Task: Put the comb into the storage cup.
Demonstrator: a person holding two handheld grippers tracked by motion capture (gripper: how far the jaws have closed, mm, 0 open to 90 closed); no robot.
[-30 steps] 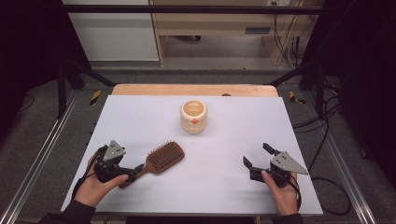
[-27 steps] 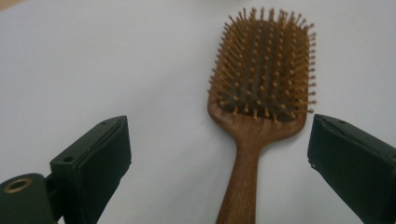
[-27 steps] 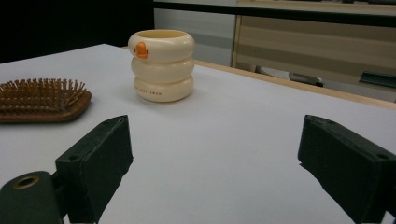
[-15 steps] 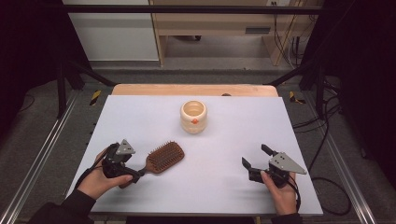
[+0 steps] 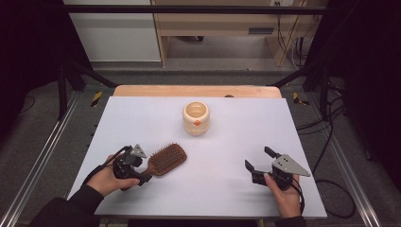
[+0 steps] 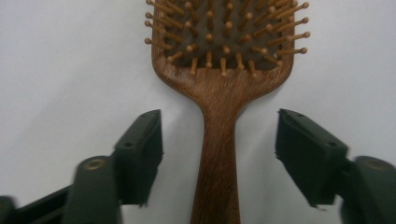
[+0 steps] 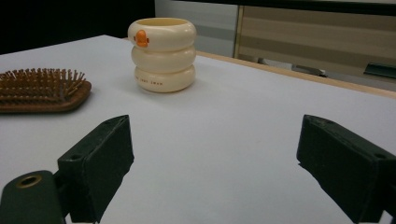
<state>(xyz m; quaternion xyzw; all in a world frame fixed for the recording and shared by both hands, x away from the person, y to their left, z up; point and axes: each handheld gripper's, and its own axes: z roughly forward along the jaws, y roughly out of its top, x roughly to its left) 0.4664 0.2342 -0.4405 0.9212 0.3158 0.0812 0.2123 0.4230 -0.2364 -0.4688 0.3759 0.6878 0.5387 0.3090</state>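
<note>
A brown wooden paddle hairbrush (image 5: 168, 158) lies bristles up on the white table, left of centre. My left gripper (image 5: 143, 173) sits at its handle end. In the left gripper view the handle (image 6: 218, 154) runs between the two jaws of my left gripper (image 6: 219, 126). The jaws have just been closing, and white table still shows on each side of the handle, so the pads are not pressing on it. My right gripper (image 5: 257, 157) rests open at the front right, with nothing between its jaws. From the right gripper view (image 7: 217, 135) the brush (image 7: 42, 91) lies far to the left.
A cream ribbed cup (image 5: 196, 118) with an orange mark stands upright beyond the table's middle, also seen as the cup (image 7: 162, 53) ahead of the right gripper. A wooden strip (image 5: 198, 91) borders the table's far edge. Metal rails run along both sides.
My left gripper has slid right toward the brush until its jaws straddle the handle, and the jaws have narrowed. The right gripper, brush and cup have kept still.
</note>
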